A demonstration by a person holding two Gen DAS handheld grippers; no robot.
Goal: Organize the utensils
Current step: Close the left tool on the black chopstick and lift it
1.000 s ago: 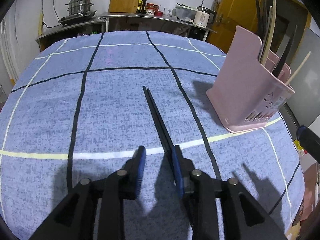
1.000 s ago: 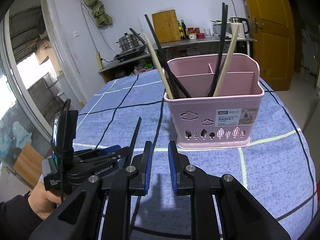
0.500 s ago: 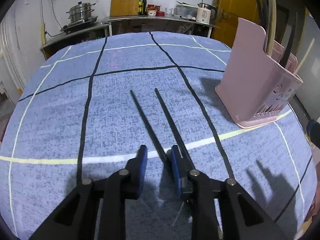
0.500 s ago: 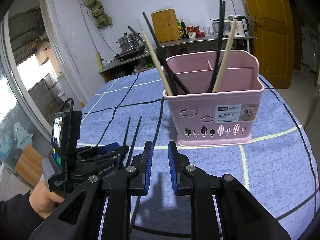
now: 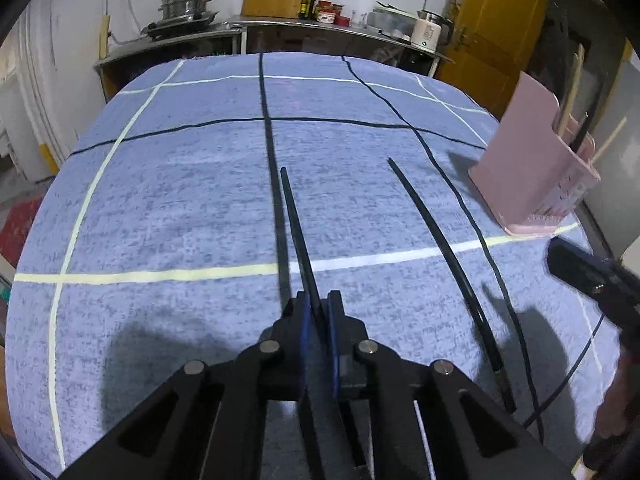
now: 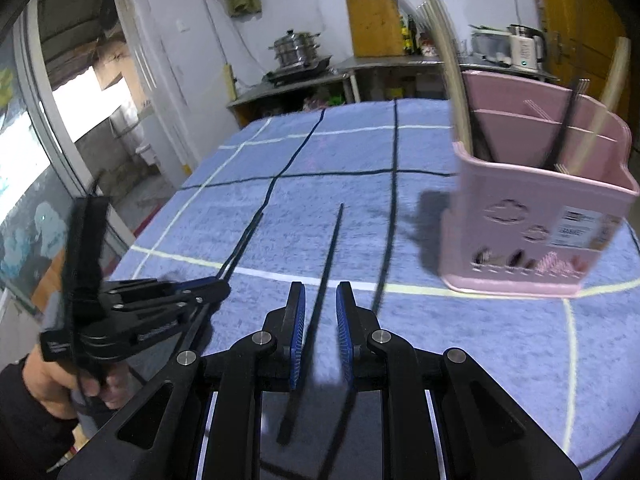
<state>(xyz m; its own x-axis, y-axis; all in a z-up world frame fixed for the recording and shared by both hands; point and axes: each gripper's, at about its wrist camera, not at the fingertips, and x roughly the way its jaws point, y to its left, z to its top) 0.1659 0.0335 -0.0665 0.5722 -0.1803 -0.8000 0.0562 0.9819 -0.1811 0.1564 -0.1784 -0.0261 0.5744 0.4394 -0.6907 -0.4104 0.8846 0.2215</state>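
My left gripper [image 5: 317, 305] is closing its jaws, and the blue pads press on one black chopstick [image 5: 294, 220] that points away over the blue checked cloth. In the right wrist view that gripper [image 6: 218, 286] sits at the left with its chopstick [image 6: 245, 240]. A second black chopstick [image 5: 440, 248] lies loose on the cloth to the right. My right gripper [image 6: 320, 302] hangs open over it, a finger on either side of the stick [image 6: 330, 256], with gaps showing. The pink utensil basket [image 6: 532, 216] stands at the right, holding several chopsticks.
A person's hand [image 6: 52, 380] grips the left gripper's handle. The table's rounded edge [image 5: 60, 168] falls away at the left. Behind the table stands a counter with a steel pot [image 5: 186, 0], bottles and a kettle [image 5: 428, 32]. A yellow door [image 5: 500, 20] is at the back right.
The left jaws closed on one chopstick and carried it left, apart from the other. My right gripper swung left and lower, from facing the basket to straddling the loose chopstick.
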